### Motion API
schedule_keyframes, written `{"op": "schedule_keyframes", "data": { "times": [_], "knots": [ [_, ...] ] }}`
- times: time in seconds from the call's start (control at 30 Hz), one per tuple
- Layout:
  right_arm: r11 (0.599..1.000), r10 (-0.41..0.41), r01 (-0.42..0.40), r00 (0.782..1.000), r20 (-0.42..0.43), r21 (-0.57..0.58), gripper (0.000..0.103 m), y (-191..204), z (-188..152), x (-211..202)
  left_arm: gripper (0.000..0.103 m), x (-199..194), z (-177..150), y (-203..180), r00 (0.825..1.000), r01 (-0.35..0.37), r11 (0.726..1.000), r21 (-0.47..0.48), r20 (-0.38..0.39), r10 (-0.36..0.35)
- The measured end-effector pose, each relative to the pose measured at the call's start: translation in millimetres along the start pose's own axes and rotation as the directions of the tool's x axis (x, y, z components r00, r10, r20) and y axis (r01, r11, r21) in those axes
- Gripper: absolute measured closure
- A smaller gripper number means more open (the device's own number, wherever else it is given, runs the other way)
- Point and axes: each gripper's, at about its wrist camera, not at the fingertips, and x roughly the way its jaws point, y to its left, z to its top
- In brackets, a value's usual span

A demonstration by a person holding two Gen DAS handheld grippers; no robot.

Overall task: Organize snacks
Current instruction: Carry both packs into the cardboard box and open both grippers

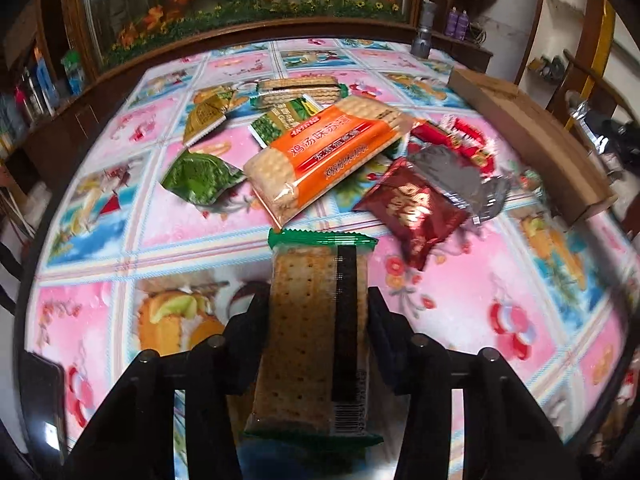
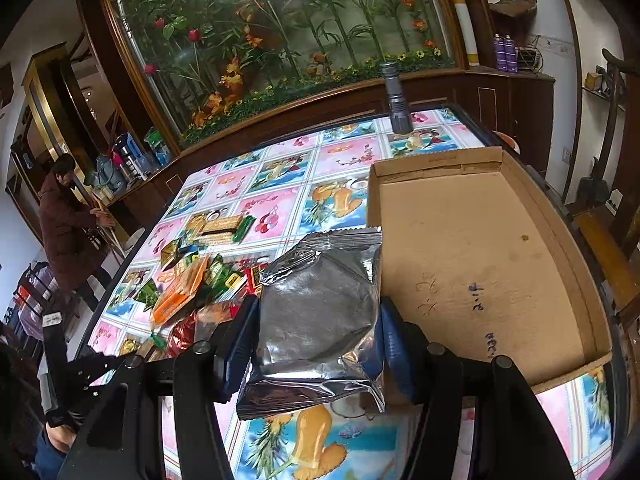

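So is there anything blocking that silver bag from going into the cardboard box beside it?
Nothing visible does. The right tool holds the silver bag right at the left wall of the cardboard box, whose floor is bare. The remaining snack pile lies off to the left, away from that path.

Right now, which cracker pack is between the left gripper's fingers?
The green-edged cracker pack, between the left gripper fingers; the orange one lies in the pile.

A lived-in home: dark wooden cabinets [image 2: 508,96] flank a glass-fronted flower display [image 2: 280,40] behind the worktop [image 2: 280,184] with its fruit-patterned oilcloth.
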Motion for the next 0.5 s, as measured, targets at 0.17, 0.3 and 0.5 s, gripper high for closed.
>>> {"op": "schedule_keyframes", "data": {
  "times": [0.17,0.3,0.5],
  "knots": [
    [1.0,-0.016,0.016,1.0,0.013,0.026,0.04,-13.6,12.9,-4.5,0.057,-18.6,7.9,-3.1,0.996,0.079,0.997,-0.019,0.033,-0.078],
    [0.998,-0.008,0.007,1.0,0.027,0.055,0.04,-22.2,27.3,-4.6,0.057,-37.5,23.7,-15.5,0.988,0.132,0.991,-0.009,0.079,-0.13],
    [0.996,0.014,-0.02,0.998,0.062,0.09,0.04,-29.5,53.8,3.7,0.057,-61.4,60.9,-43.9,0.973,0.17,0.985,0.044,0.151,-0.174]
  ]
}}
